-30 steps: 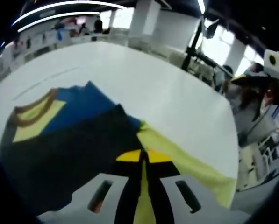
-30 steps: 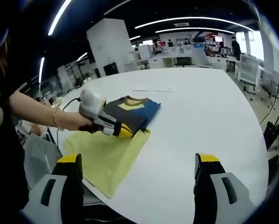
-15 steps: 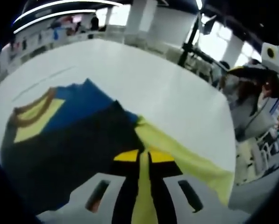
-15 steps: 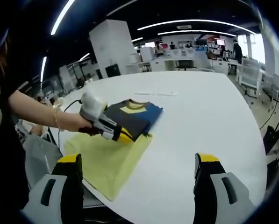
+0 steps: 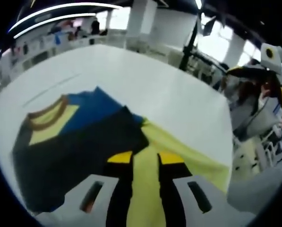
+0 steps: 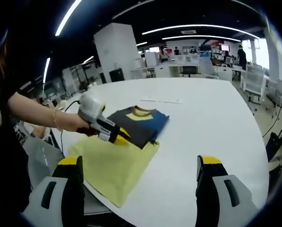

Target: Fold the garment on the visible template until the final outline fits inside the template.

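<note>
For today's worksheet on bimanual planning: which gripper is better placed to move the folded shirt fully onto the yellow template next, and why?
Probably the left. The left gripper sits right at the folded shirt's edge, over the yellow template, its jaws open. The right gripper hangs open, well back from the white table's near edge, apart from both.

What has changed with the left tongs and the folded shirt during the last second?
The left tongs opened: their jaws, closed before, now stand apart above the yellow template. The folded shirt stayed partly on the template, and the right tongs stayed open, away from it.

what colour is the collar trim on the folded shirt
Brown, on the collar trim ringing a yellow neck panel; clearest in the left gripper view.
</note>
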The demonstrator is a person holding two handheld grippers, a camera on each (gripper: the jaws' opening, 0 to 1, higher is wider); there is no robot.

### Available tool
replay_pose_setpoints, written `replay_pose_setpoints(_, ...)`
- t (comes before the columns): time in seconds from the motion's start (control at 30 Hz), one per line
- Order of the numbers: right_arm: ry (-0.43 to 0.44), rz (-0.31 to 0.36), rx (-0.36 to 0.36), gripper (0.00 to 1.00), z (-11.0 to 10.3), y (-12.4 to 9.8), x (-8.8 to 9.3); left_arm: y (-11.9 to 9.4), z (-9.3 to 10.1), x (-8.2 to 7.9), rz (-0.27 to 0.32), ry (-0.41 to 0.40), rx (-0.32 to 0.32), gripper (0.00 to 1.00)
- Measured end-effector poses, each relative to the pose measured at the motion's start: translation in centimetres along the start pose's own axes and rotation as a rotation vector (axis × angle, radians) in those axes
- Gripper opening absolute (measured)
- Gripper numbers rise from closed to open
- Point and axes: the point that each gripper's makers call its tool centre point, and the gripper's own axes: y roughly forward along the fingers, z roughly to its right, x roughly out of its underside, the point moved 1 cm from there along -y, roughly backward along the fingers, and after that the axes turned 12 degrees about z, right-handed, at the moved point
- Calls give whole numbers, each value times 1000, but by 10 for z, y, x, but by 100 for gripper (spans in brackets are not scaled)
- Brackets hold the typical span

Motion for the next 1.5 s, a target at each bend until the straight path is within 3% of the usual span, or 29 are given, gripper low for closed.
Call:
replay_pose_setpoints(0.3,-27,14,-17,100,-19,-4,-6,-46,0,-5,37,-22,-14,25)
replay_pose_setpoints(1.07,-55,2,-78,100,-54,5,-4,-190,-16,21,121,-133,-169,42)
replay_pose_setpoints(1.5,-66,-1,-97,100,-59,9,-8,-234,-17,18,158,-162,-200,51)
